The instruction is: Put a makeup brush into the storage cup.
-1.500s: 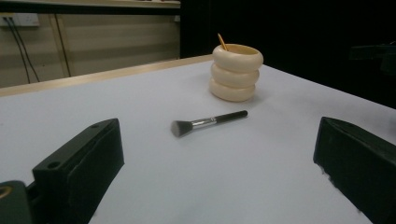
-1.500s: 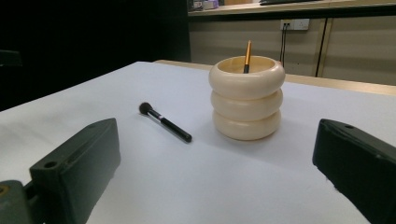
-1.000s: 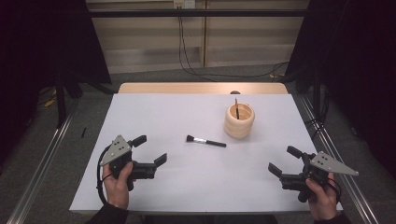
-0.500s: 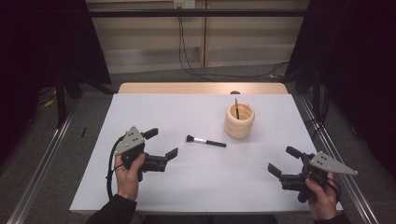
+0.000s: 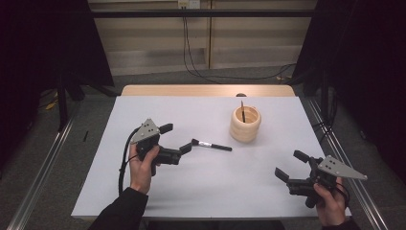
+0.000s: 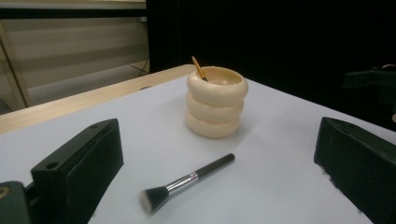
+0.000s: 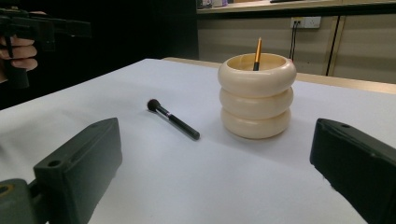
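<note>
- Left gripper point(image 5: 175, 137): jaws spread wide, nothing between them. Held just above the table point(image 5: 210, 191), left of centre, pointing at the brush point(image 5: 212, 145).
- In the high view its nearer jaw tip sits just beside the brush head; whether they touch cannot be told.
- Left gripper view: brush point(image 6: 187, 183) lies flat between the two jaws, bristles toward the camera, handle pointing off toward the holder point(image 6: 216, 102).
- Brush position: flat on the white table near its middle, just left of the holder point(image 5: 245, 124), apart from it.
- Holder: cream, three stacked rings, upright. A thin stick point(image 7: 257, 54) with a yellow handle stands tilted inside it.
- Right gripper point(image 5: 292, 166): jaws spread, empty. Held at the near right corner of the table, well apart from brush and holder.
- Right gripper view: brush point(image 7: 173, 119) and holder point(image 7: 257, 96) both ahead, between its jaws but far off.
</note>
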`<state>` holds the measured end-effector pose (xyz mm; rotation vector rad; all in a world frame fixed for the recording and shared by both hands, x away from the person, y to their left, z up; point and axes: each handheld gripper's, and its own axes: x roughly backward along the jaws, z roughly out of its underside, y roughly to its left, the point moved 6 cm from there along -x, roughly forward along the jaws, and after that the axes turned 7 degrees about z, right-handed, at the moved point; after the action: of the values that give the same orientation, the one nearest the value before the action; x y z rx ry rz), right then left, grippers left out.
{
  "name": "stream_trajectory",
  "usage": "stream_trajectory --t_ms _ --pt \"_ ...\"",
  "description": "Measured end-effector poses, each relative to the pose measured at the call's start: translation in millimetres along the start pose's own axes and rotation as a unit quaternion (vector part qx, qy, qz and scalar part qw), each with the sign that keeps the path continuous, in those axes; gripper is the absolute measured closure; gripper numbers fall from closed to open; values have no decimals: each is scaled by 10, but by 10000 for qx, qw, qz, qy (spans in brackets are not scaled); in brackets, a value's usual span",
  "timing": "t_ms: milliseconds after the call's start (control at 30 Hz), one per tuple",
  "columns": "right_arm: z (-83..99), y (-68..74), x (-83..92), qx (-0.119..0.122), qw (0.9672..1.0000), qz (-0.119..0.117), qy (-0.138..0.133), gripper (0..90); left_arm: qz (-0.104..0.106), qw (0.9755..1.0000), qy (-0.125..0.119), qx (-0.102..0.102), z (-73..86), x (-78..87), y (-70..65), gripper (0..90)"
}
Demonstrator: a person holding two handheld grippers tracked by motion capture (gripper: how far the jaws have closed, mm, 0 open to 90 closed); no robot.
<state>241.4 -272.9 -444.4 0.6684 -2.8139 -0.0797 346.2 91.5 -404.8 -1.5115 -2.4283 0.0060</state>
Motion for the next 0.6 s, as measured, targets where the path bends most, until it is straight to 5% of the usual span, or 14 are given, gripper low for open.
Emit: stream_trajectory --t_ms 367,600 --pt "6 2 0 15 10000 -54 22 17 -21 9998 97 -180 -107 -239 97 12" --pt "6 1 -5 15 10000 -51 15 18 141 9997 87 -178 -175 -365 119 12"
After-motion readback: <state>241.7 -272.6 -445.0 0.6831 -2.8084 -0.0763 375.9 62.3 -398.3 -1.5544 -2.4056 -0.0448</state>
